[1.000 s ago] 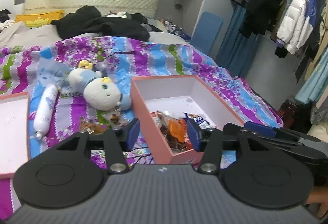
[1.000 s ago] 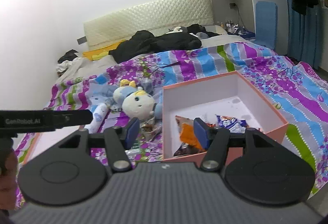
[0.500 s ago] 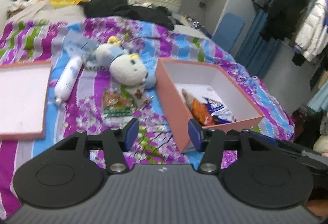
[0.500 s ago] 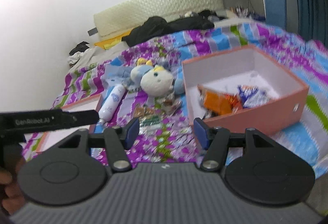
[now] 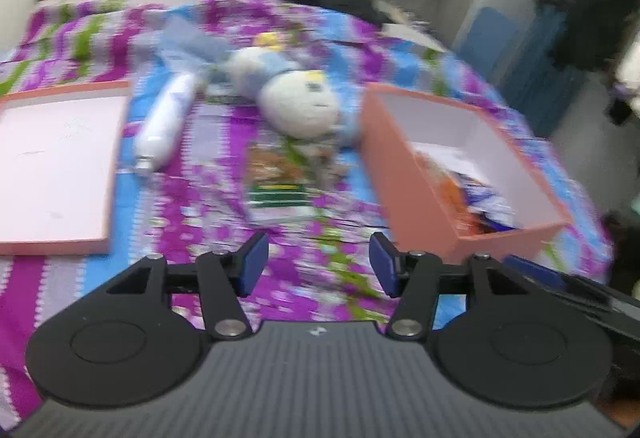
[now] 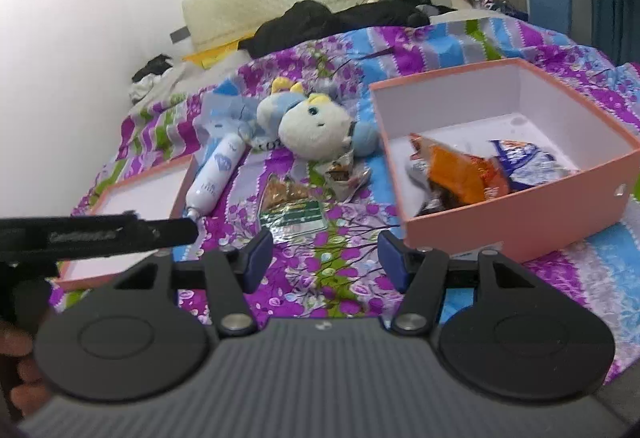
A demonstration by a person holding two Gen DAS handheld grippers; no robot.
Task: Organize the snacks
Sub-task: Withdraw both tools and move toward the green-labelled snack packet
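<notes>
Purple floral bedspread carries the pink box; left of it lie snack packets. Both grippers, left gripper and right gripper, gape empty.

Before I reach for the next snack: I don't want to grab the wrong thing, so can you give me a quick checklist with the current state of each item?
1. Left gripper free: ok, fingers apart with nothing between them.
2. Right gripper free: ok, fingers apart and nothing held.
3. Loose snacks left on the bedspread: ok, a green snack packet and a small crumpled wrapper lie beside the plush toy.
4. Pink box ready: ok, open, with room behind the packets in it.
5. Non-snacks nearby: not ok, the white bottle and the plush toy lie close to the snacks.
6. Left view sharp enough to aim: not ok, blurred.
</notes>
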